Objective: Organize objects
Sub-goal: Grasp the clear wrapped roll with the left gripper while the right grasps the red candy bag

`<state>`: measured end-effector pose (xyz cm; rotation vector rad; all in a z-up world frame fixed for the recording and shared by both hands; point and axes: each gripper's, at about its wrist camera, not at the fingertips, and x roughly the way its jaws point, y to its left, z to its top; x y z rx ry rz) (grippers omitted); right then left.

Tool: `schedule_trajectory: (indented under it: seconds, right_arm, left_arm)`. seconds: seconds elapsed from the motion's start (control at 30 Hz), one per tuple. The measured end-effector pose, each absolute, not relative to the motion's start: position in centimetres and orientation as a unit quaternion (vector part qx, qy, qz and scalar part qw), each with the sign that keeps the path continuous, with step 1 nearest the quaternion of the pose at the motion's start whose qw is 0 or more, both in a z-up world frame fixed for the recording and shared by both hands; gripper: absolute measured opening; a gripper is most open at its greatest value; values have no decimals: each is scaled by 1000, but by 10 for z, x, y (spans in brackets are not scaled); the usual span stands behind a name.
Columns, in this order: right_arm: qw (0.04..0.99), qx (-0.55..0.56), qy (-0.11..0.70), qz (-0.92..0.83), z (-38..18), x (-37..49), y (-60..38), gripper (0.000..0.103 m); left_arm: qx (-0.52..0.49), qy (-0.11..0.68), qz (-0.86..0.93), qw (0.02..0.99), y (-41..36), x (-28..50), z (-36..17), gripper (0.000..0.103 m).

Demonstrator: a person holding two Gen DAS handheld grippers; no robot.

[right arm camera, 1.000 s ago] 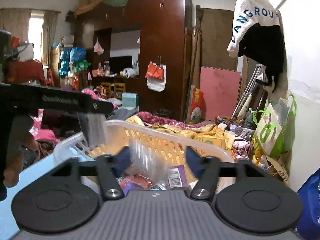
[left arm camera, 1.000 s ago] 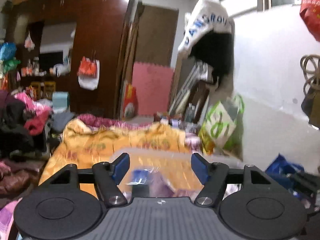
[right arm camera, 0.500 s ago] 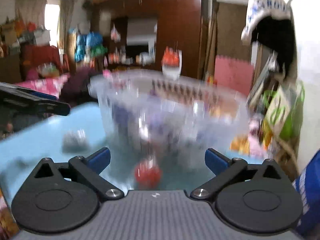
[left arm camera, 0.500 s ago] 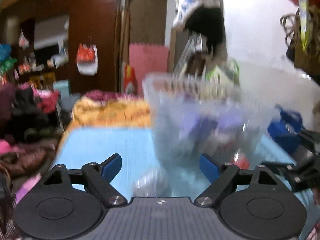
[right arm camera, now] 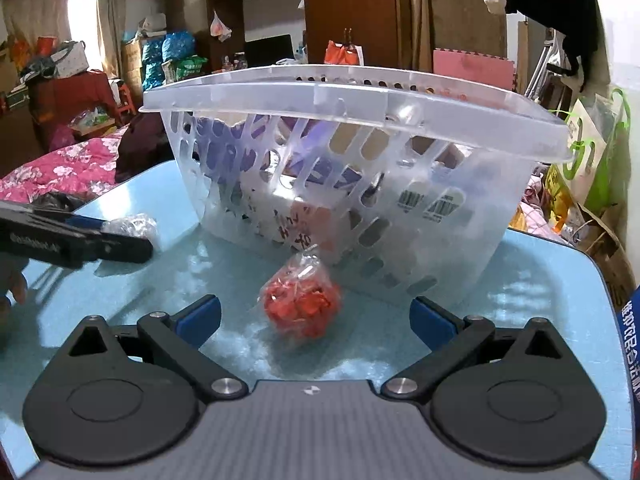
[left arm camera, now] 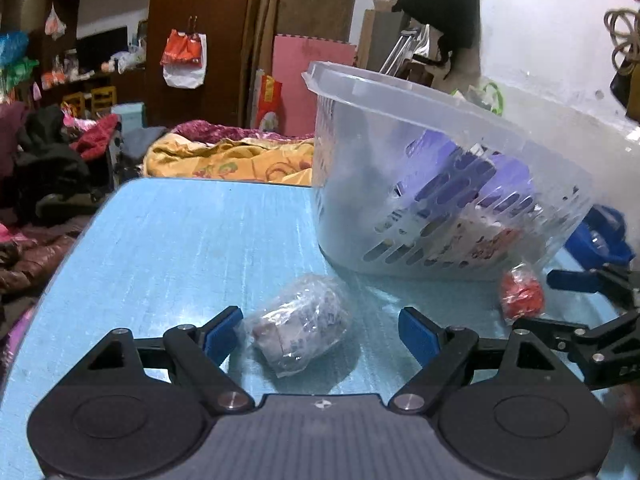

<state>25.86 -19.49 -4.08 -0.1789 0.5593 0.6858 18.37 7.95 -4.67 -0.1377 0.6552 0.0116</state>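
Observation:
A clear slotted plastic basket (left arm camera: 400,92) stands on the blue table (left arm camera: 180,240), holding purple and printed packets. In front of it lies a clear film packet (left arm camera: 300,326) with greyish contents, between the spread jaws of my left gripper (left arm camera: 320,332); the pads do not press on it. The right wrist view shows the basket (right arm camera: 352,92) straight ahead and a small film bag of red pieces (right arm camera: 300,304) on the table (right arm camera: 540,280), between the wide jaws of my right gripper (right arm camera: 316,318), untouched. Each gripper shows in the other's view: right gripper (left arm camera: 592,320), left gripper (right arm camera: 80,236).
The table's left and far edges drop to piles of clothes and bedding (left arm camera: 228,160). A green-and-white bag (right arm camera: 592,152) and a blue bag (left arm camera: 604,236) stand off the right side. A dark wardrobe (left arm camera: 200,20) and a white wall close the back.
Both views have sunk from above the basket's rim to table level in front of it. Both pairs of jaws have spread wider, and the film seen between them a second ago is gone.

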Motion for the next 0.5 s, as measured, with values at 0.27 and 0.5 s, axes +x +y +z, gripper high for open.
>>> schedule_trajectory:
  seconds: [0.27, 0.5]
  right_arm:
    - [906, -95, 260, 320, -42, 256, -190, 102]
    - [907, -96, 259, 318, -41, 257, -190, 90]
  left_arm:
    - [-36, 327, 29, 944, 67, 192, -47, 87]
    - [-9, 329, 43, 943, 60, 195, -48, 87]
